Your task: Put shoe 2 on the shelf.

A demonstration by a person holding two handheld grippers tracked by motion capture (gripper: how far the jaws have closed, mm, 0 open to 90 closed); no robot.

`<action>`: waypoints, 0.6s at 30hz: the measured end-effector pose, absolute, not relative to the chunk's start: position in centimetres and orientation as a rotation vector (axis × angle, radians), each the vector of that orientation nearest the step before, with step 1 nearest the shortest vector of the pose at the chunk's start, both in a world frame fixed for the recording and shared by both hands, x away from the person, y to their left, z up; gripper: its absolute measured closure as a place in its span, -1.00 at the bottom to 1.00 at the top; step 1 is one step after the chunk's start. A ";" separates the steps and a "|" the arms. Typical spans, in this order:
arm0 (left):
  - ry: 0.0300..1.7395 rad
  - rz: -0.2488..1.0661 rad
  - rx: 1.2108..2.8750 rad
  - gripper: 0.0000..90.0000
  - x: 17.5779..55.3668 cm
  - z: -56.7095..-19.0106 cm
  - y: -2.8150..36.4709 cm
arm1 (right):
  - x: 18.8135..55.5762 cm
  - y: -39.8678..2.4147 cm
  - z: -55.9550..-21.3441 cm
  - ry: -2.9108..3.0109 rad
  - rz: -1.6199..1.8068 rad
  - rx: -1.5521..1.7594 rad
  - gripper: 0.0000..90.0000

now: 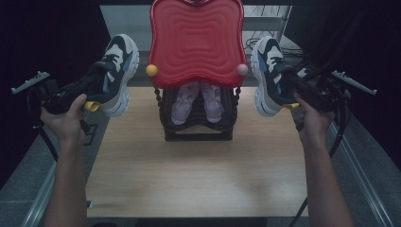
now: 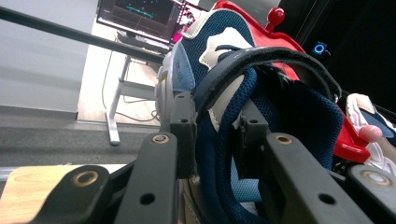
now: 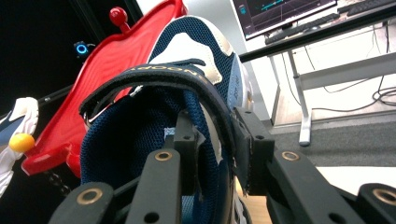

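Looking down, high view: a navy-and-white mesh sneaker is held aloft at each side of the frame.
Left gripper (image 1: 92, 92): clamped on the left sneaker (image 1: 116, 71), mid-left, its thick white sole turned toward the rack.
Right gripper (image 1: 291, 90): clamped on the right sneaker (image 1: 269, 73), mid-right, toe up.
Rack (image 1: 197, 123): black, ribbed, at centre; a pair of pale pink shoes (image 1: 197, 101) is seen inside it.
Red lid (image 1: 196, 40): glossy, wavy-ridged plastic with scalloped edges, above the rack; a yellow knob (image 1: 151, 70) and a pink knob (image 1: 242, 69) sit at its lower corners.
Table (image 1: 198, 175): light wood grain, bare across the lower half; open room is left between each sneaker and the lid's edge.
Left gripper view: the black jaws are closed on the padded collar and strap of the sneaker (image 2: 261, 107); red lid (image 2: 299, 51) behind, upper right.
Right gripper view: the jaws are pressed on the collar wall of the sneaker (image 3: 187, 93), under its strap; red lid (image 3: 107, 79) at upper left.
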State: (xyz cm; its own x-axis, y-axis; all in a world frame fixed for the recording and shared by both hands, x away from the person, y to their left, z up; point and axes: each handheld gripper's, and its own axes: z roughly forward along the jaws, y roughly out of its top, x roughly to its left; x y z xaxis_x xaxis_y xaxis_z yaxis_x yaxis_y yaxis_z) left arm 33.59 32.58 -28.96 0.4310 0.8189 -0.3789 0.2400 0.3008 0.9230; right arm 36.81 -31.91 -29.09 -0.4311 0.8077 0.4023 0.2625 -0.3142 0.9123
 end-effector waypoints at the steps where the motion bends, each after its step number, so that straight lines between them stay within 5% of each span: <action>1: 1.098 0.511 1.245 0.64 33.6 -28.8 32.5 | 36.8 -31.9 -28.9 1.514 1.798 1.354 0.61; 18: 1.063 0.496 1.256 0.64 34.4 -25.7 30.9 | 37.1 -30.6 -23.9 1.546 1.818 1.280 0.61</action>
State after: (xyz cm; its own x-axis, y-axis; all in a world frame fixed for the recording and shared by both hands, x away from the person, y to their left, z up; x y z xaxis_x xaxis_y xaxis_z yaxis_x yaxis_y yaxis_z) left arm 34.44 30.94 -25.72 0.4658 0.8041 -0.3694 0.2331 0.2912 0.9278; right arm 37.15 -30.61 -23.94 -0.4812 0.7967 0.3657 0.2330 -0.2859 0.9295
